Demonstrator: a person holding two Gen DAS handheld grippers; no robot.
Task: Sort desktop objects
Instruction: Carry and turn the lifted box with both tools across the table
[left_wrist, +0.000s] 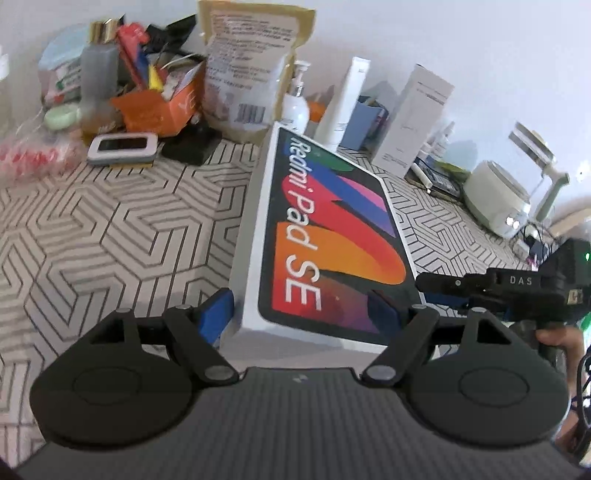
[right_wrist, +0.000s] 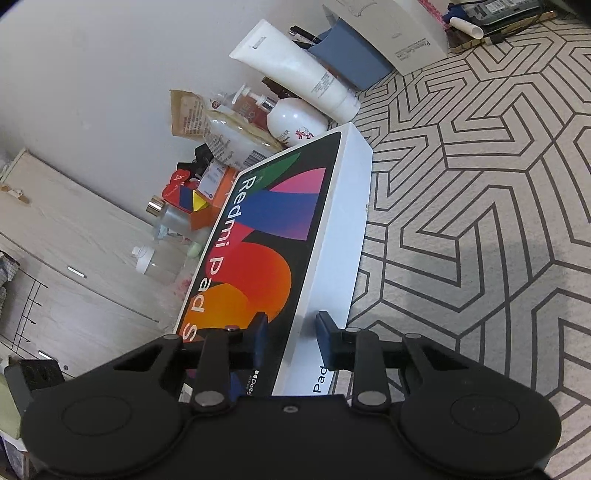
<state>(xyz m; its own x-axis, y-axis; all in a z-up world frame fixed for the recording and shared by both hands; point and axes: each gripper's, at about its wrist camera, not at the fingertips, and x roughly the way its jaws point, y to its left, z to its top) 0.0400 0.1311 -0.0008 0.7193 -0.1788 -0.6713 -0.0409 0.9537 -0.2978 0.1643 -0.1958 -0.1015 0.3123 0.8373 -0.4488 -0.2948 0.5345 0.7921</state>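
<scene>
The tablet box (left_wrist: 332, 236) is tilted up off the patterned counter (left_wrist: 110, 229), near the middle of it, and carried between both claws. The left claw (left_wrist: 306, 314) straddles the near end of the box, its blue fingers (left_wrist: 218, 314) set wide against the two long sides, so it looks clenched on the box. The right claw (right_wrist: 291, 336) takes the thin edge at one corner, one finger over the printed face and the other on the white side wall; it has closed down to a narrow gap, and in the right wrist view the fingers look pressed to the box. The step in hand seems to be lifting the box to move it toward the clutter along the wall, where a paper bag (left_wrist: 251, 66), a white tube (right_wrist: 295, 70) and a pump bottle (left_wrist: 297, 99) stand. The next move calls for both hands to travel together, keeping the box level and clear of those bottles.
</scene>
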